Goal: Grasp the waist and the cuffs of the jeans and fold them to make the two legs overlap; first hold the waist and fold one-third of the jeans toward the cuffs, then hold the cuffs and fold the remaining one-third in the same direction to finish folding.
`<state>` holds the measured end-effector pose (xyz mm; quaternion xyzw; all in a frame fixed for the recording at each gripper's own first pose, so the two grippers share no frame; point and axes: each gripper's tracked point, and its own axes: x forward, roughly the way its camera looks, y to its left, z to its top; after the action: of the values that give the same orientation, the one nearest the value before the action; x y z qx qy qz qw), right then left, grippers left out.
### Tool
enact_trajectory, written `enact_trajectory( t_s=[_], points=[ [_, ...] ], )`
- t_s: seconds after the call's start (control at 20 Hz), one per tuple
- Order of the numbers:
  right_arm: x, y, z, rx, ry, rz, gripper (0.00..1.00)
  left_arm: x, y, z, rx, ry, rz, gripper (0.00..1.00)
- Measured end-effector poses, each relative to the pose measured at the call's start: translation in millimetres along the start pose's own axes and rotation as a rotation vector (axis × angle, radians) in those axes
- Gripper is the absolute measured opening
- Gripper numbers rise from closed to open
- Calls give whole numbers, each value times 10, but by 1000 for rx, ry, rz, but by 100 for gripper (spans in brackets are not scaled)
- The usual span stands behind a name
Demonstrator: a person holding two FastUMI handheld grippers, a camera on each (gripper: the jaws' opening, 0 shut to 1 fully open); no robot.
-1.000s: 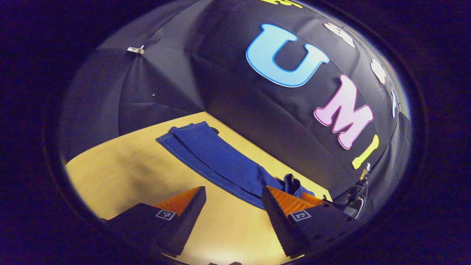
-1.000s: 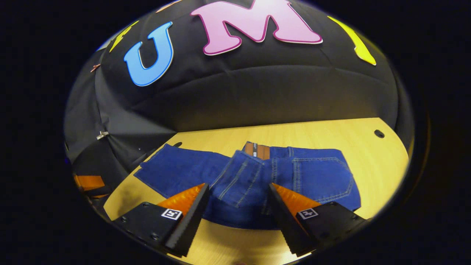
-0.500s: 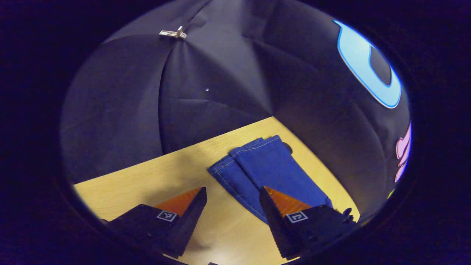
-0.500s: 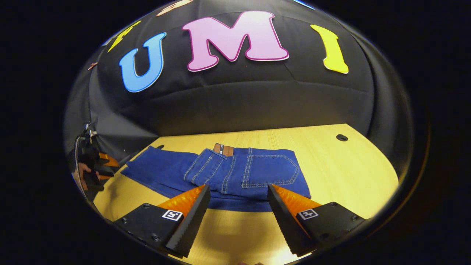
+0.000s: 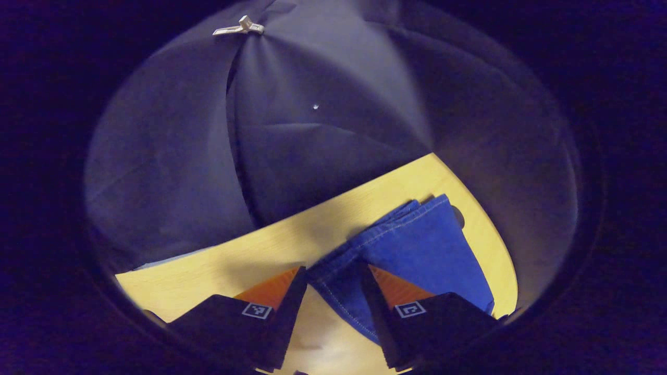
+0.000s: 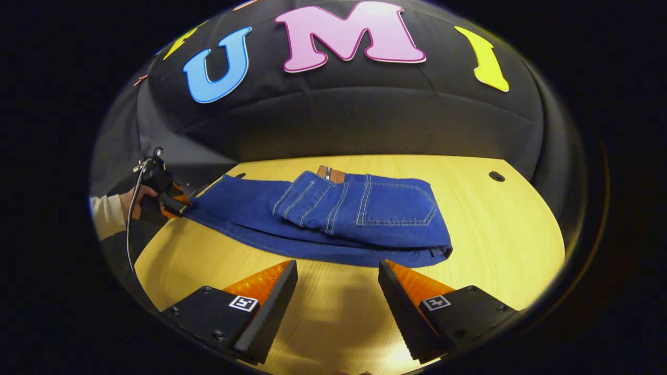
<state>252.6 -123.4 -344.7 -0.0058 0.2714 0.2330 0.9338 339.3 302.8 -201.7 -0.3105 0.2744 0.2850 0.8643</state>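
Note:
The blue jeans [image 6: 359, 213] lie across the wooden table [image 6: 500, 234], legs overlapped, the waist part with its back pocket folded over onto the legs. My right gripper [image 6: 338, 276] is open above bare table, just in front of the folded edge and apart from it. At the far left my left gripper [image 6: 169, 203], held by a hand [image 6: 131, 200], reaches the cuffs. In the left gripper view the cuffs [image 5: 417, 245] lie ahead, and their near corner sits between the fingers of my left gripper [image 5: 333, 271], which stand apart.
A small round hole [image 6: 496, 176] marks the table at the far right. The black cloth wall [image 6: 365, 120] rises directly behind the jeans. A metal clip [image 5: 239, 27] pins the cloth high up. Bare wood lies to the right of the waist fold.
My left gripper has swung to the cuffs and moved in until their corner lies between its fingers, which stand closer together. My right gripper has drawn back from the folded waist.

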Motion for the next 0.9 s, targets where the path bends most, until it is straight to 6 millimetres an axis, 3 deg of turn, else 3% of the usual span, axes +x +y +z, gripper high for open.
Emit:
enact_trajectory(
  t_s=[0.1, 0.4, 0.45, 0.5, 0.55, 0.6, 0.65, 0.75, 0.9],
  points=[
    [-5, -21, -61, 6, 27, 12, 98, 93, 2, 75, 62, 41, -12, 75],
    [-40, -297, -280, -12, 81, -33, 98, 213, -75, 112, 450, 129, -11, 69],
    [-59, -329, -282, -13, 80, -39, 98, 205, -119, 100, 494, 140, -32, 61],
    [-65, -347, -290, -11, 80, -42, 98, 213, -197, 65, 499, 154, -65, 67],
    [-64, -338, -299, -13, 83, -46, 98, 208, -221, 64, 492, 156, -69, 39],
    [-64, -396, -292, -13, 86, -49, 98, 190, -225, 69, 483, 154, -73, 31],
    [-70, -408, -298, -14, 88, -50, 98, 223, -201, 63, 474, 153, -82, 37],
    [-71, -455, -307, -22, 86, -58, 98, 206, -228, 69, 464, 161, -119, 38],
    [-58, -481, -373, -12, 102, -65, 98, 240, -274, 82, 384, 142, -164, 14]
  ],
)
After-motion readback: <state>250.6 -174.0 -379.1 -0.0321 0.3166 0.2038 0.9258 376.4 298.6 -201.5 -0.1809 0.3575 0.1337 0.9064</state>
